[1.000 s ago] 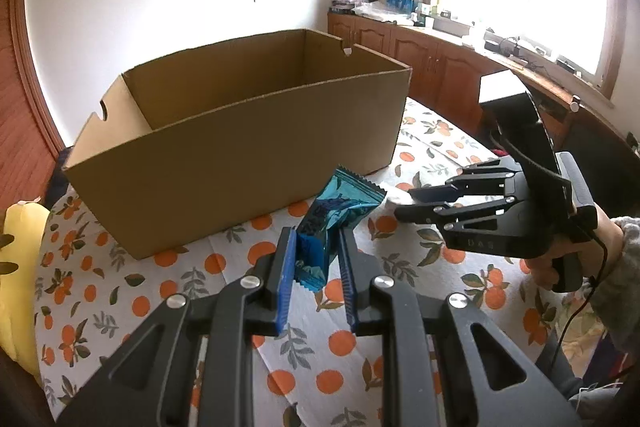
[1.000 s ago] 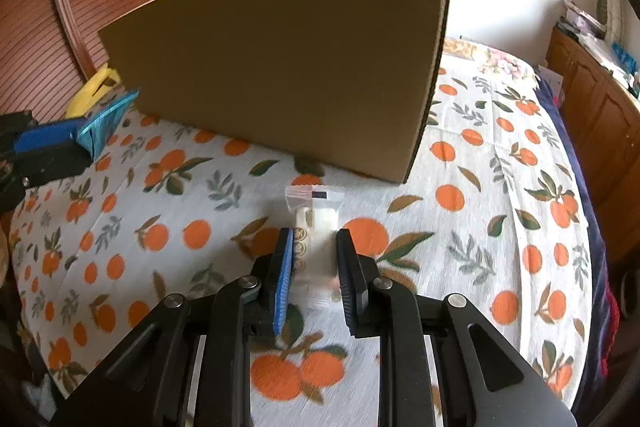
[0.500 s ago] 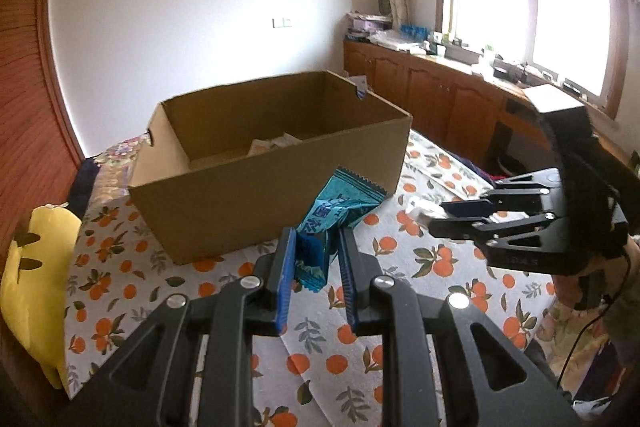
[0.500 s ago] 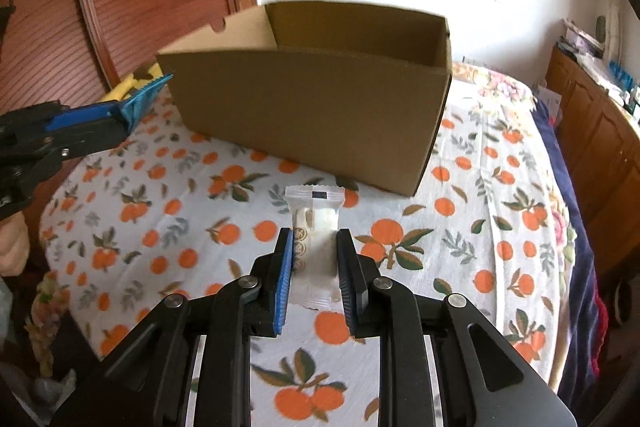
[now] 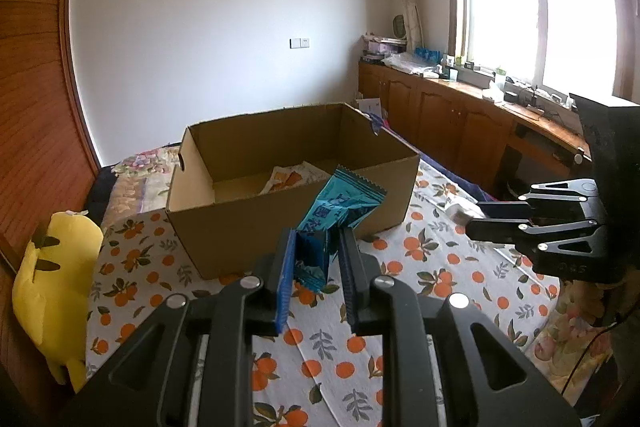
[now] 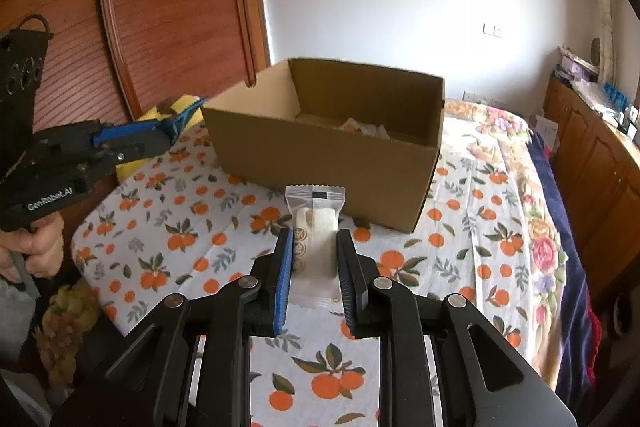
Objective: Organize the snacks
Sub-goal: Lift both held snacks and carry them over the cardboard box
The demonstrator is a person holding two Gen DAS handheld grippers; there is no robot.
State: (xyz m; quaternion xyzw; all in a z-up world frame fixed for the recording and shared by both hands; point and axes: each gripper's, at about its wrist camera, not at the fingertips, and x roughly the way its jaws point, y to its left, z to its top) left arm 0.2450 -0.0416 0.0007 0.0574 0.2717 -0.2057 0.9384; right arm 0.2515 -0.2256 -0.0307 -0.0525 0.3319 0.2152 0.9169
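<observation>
My left gripper is shut on a teal snack packet, held above the orange-print tablecloth just short of an open cardboard box. Inside the box lies at least one snack wrapper. My right gripper is shut on a white clear-wrapped snack, also lifted in front of the box. In the left wrist view the right gripper shows at the right, level with the box's near wall. In the right wrist view the left gripper with its teal packet hangs left of the box.
A yellow plush toy lies at the table's left edge by a wooden wardrobe. Wooden cabinets with clutter run under the window at the right. A person's hand holds the left gripper's handle.
Both grippers have risen with their snacks, so the views now look down into the box and show its contents. The grips have not changed.
</observation>
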